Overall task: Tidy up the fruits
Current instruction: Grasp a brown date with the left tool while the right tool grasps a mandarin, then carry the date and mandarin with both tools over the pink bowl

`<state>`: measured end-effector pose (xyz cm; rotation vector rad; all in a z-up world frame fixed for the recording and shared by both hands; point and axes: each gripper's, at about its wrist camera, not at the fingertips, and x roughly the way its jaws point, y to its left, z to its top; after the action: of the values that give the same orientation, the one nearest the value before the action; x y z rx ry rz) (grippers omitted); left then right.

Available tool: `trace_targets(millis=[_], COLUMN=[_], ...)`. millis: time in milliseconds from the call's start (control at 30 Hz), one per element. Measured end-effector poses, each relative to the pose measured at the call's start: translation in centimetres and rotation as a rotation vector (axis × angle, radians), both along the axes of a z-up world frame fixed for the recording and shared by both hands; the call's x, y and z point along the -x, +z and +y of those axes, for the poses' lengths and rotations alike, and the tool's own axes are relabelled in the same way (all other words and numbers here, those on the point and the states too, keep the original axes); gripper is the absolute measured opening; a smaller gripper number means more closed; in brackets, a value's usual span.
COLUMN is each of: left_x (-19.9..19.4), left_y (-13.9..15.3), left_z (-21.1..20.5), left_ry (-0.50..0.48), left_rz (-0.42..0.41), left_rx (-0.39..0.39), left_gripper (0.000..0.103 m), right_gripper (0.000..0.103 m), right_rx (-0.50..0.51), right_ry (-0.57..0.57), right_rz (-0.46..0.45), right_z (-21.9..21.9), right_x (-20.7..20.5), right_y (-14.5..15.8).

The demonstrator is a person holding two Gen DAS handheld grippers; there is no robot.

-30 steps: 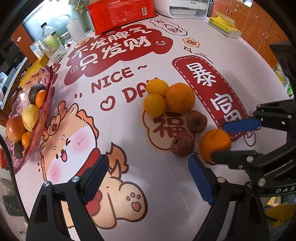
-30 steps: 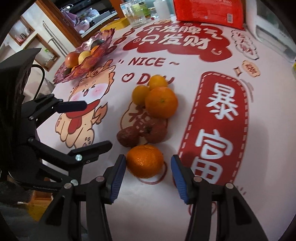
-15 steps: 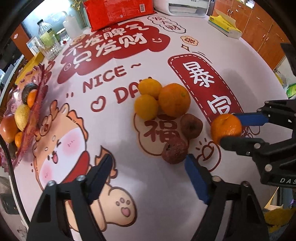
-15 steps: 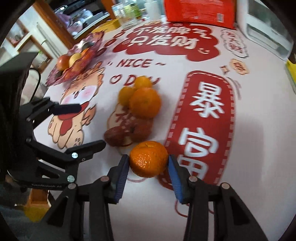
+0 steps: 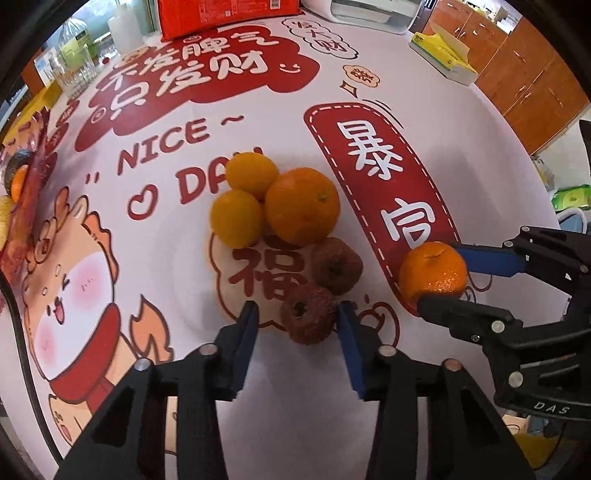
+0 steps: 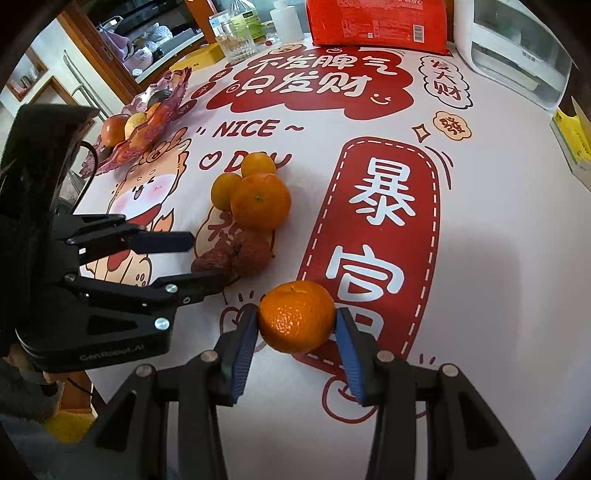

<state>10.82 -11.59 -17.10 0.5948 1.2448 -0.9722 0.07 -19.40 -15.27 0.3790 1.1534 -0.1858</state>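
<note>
My right gripper (image 6: 295, 328) is shut on a mandarin (image 6: 297, 316) and holds it above the tablecloth; it also shows in the left wrist view (image 5: 433, 272). My left gripper (image 5: 297, 317) is open, its fingers on either side of a brown wrinkled passion fruit (image 5: 308, 314); the right finger is close to it. A second brown fruit (image 5: 336, 265) lies just beyond. A large orange (image 5: 302, 205) and two small yellow-orange citrus (image 5: 236, 218) (image 5: 252, 175) sit behind them. A pink fruit tray (image 6: 147, 118) with several fruits stands at the far left.
A red package (image 6: 376, 22), a white appliance (image 6: 517, 48), glasses and bottles (image 6: 236, 40) stand at the table's far edge. A yellow tissue box (image 5: 443, 55) lies at the far right. Wooden cabinets (image 5: 535, 81) stand beyond the table.
My right gripper closed on the mandarin and lifted it off the cloth. My left gripper moved forward and right, narrowing around the near brown fruit.
</note>
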Motion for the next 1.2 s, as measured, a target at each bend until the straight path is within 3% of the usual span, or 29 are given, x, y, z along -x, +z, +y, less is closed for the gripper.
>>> trace_targets(millis=[133,333,500,767,1000,1200], left_x=[0.3,0.4,-0.1,-2.7,-6.8,-10.8], left_y=[-0.6,-0.6,1.2,7.3,13.3,18.3], left_z=[-0.2,0.2,1.8,5.1,9.5,14.0], left_ry=[0.005,0.026,0.053,0.151,0.269,0.359], left_rz=[0.009,0.02,0.014,-0.047,-0.117,-0.251], left_rx=[-0.012,-0.005,0.016,0.097,0.187,0.219], left_gripper=[0.03,0.028,0.028,0.028,0.028,0.028], right_gripper=[0.043,0.043,0.043,0.043,0.043,0.043], right_rx=[0.001,0.005,0.02,0.06,0.134,0.173], right_ry=[0.002,0.007,0.028,0.094,0.185,0.244], right_rz=[0.0,-0.012,-0.029,-0.091,-0.192,-0.317], right_z=[0.0,0.2,0.8,3.0,6.6,9.3], right_x=[0.1,0.0,-0.6,-3.0,-7.0,-10.7], right_y=[0.0,0.4,1.4,5.1,11.0,16.7])
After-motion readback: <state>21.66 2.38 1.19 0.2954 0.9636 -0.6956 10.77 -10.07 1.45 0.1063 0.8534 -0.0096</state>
